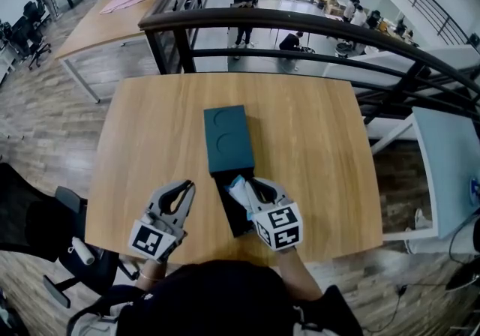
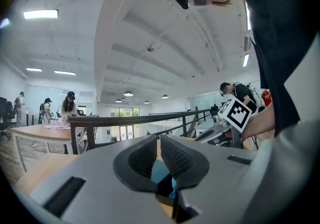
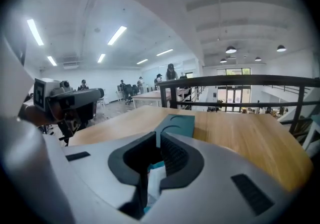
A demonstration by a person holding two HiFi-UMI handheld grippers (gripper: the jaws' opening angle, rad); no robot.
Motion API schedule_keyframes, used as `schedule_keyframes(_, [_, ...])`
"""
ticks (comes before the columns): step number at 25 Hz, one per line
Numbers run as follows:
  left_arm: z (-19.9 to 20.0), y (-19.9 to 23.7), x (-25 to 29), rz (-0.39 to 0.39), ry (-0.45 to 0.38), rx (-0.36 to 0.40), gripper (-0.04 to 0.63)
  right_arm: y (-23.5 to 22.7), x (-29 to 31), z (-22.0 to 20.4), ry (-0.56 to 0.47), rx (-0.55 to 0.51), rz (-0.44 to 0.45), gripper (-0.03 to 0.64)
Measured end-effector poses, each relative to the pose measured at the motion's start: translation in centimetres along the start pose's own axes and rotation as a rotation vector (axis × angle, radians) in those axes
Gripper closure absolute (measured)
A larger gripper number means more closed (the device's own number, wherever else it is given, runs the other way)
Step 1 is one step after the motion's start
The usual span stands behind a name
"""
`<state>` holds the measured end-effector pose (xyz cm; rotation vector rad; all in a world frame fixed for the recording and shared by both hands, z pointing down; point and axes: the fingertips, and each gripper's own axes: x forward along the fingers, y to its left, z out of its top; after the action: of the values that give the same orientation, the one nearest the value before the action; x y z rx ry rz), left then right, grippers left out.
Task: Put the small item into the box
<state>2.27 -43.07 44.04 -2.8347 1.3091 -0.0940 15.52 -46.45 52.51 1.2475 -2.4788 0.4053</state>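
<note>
A teal box lid (image 1: 227, 139) lies in the middle of the wooden table (image 1: 150, 147), and it also shows ahead of the jaws as the lid (image 3: 177, 124). The dark open box (image 1: 237, 220) sits just in front of the lid, near the table's front edge. A small white and blue item (image 1: 238, 192) lies inside the box. My right gripper (image 1: 252, 184) hovers over it with its jaws shut tip to tip (image 3: 158, 136); the item (image 3: 154, 180) shows beneath them. My left gripper (image 1: 184, 187) rests left of the box, shut and empty (image 2: 159, 140).
A dark metal railing (image 1: 300, 27) runs close behind the table's far edge. An office chair (image 1: 67, 244) stands at the front left, and a pale table (image 1: 450, 169) at the right. Bare wood stretches left and right of the lid. People work at desks far away.
</note>
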Motion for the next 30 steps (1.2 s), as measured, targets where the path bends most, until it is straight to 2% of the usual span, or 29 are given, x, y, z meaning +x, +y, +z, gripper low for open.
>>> schedule_keyframes(8, [0.1, -0.4, 0.1, -0.014, 0.01, -0.006, 0.572, 0.5, -0.9, 1.9, -0.057, -0.018, 0.023, 0.586])
schedule_keyframes(30, [-0.4, -0.2, 0.5, -0.009, 0.021, -0.025, 0.572, 0.3, -0.5, 1.5, -0.034, -0.006, 0.036, 0.586])
